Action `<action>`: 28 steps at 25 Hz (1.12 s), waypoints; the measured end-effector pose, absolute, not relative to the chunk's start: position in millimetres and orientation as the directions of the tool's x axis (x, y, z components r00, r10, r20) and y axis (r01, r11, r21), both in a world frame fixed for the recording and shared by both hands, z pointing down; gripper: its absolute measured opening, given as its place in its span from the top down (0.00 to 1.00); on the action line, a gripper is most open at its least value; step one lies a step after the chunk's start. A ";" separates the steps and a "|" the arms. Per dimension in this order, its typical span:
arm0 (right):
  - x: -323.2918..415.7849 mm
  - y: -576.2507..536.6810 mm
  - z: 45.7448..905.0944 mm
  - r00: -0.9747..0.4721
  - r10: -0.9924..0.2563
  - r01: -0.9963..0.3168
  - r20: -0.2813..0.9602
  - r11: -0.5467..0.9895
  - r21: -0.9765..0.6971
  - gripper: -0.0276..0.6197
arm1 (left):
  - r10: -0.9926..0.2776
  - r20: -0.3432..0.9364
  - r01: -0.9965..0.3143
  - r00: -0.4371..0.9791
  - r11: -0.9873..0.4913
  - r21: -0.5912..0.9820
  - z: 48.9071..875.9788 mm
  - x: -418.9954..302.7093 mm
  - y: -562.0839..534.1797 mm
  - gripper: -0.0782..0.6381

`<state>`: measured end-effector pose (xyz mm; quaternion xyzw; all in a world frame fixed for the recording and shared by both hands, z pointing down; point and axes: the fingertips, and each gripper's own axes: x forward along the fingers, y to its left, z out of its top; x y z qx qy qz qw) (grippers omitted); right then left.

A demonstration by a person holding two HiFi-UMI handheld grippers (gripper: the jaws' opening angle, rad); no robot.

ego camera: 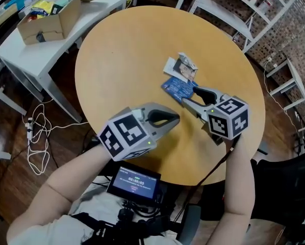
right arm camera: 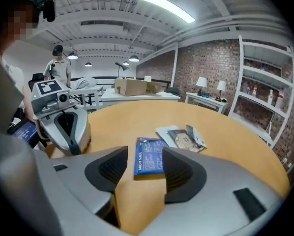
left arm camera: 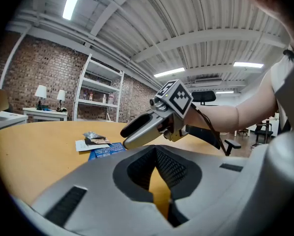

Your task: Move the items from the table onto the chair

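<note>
1. Right gripper (right arm camera: 144, 157): jaws wide apart, gripping nothing, with the near end of the booklet (right arm camera: 149, 156) between them.
2. The booklet lies flat on the round tabletop (ego camera: 117, 60); a paper pile (ego camera: 182, 68) touches its far edge.
3. Left gripper (ego camera: 170, 120): jaws together, empty, near the booklet but clear of it.

Both bare forearms reach forward from the bottom of the head view. The left forearm (ego camera: 60, 188) slants in from the lower left, and the right forearm (ego camera: 240, 173) comes almost straight up the frame. The left tongs (ego camera: 175, 119) lie close to level and point toward the right. Their jaws seem to meet at the tips, empty. The right tongs (ego camera: 189, 97) tilt downward and point up and to the left, jaws spread wide, pads pressing on nothing. The two tongs sit near each other, apart.
</note>
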<state>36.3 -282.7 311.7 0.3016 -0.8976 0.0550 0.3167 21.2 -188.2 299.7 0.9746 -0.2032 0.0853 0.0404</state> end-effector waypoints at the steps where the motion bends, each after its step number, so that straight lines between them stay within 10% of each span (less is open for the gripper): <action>1: 36.2 -287.5 315.6 -0.609 -0.499 -0.576 0.616 0.813 0.089 0.60 | -0.391 0.183 -0.404 0.902 -0.914 0.042 300.4 20.9 -188.7 0.88; 19: 25.5 -308.1 366.1 -0.512 -0.277 -0.543 0.814 0.838 -0.057 0.59 | -0.382 0.183 -0.396 0.906 -0.917 0.048 299.3 20.5 -186.4 0.88; 28: 26.6 -305.3 364.3 -0.507 -0.315 -0.536 0.803 0.844 -0.008 0.80 | -0.381 0.183 -0.395 0.906 -0.917 0.049 300.2 19.4 -187.2 0.88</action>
